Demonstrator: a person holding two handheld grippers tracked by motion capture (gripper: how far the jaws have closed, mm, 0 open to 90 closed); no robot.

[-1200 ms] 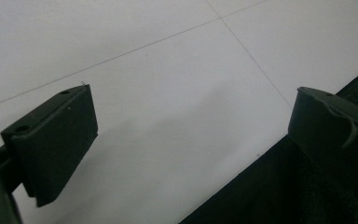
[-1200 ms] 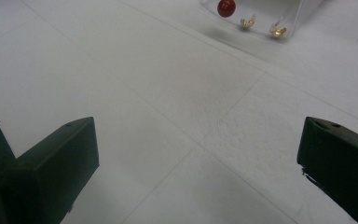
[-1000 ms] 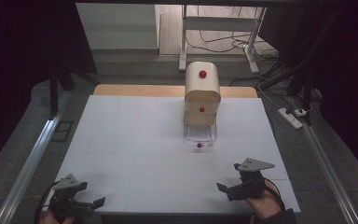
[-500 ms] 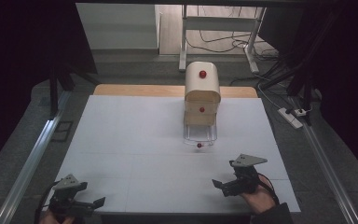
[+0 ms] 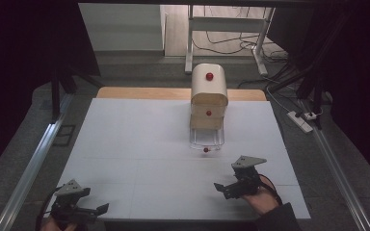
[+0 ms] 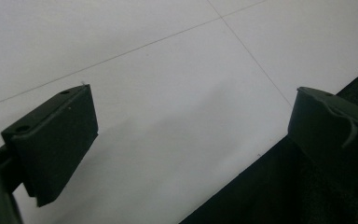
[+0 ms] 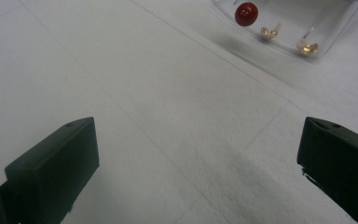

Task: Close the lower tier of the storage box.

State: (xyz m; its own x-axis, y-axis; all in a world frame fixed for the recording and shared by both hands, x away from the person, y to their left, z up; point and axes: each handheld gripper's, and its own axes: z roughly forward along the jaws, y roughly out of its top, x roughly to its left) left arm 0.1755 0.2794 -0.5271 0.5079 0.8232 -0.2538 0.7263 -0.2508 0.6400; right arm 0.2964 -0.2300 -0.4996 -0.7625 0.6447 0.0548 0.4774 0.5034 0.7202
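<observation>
A small wooden drawer cabinet point(image 5: 208, 94) with red knobs stands at the far middle of the white table point(image 5: 139, 139). Its clear bottom drawer point(image 5: 206, 138) is pulled out toward me, with a red knob point(image 5: 205, 150) on its front. In the right gripper view, the knob point(image 7: 246, 14) and the clear drawer point(image 7: 317, 23) lie ahead at upper right. My right gripper point(image 5: 224, 188) point(image 7: 198, 158) hovers open and empty just short of the drawer. My left gripper point(image 5: 95, 211) point(image 6: 191, 135) is open and empty at the table's near left edge.
Two small brass fittings point(image 7: 270, 31) show behind the drawer's clear front. A wooden strip point(image 5: 144, 93) borders the far table edge. Metal rails point(image 5: 33, 163) run along both sides. A power strip point(image 5: 301, 121) and cables lie on the floor at right.
My right gripper has drifted a little to the left across the table. The left gripper has hardly moved. The drawer stands as before.
</observation>
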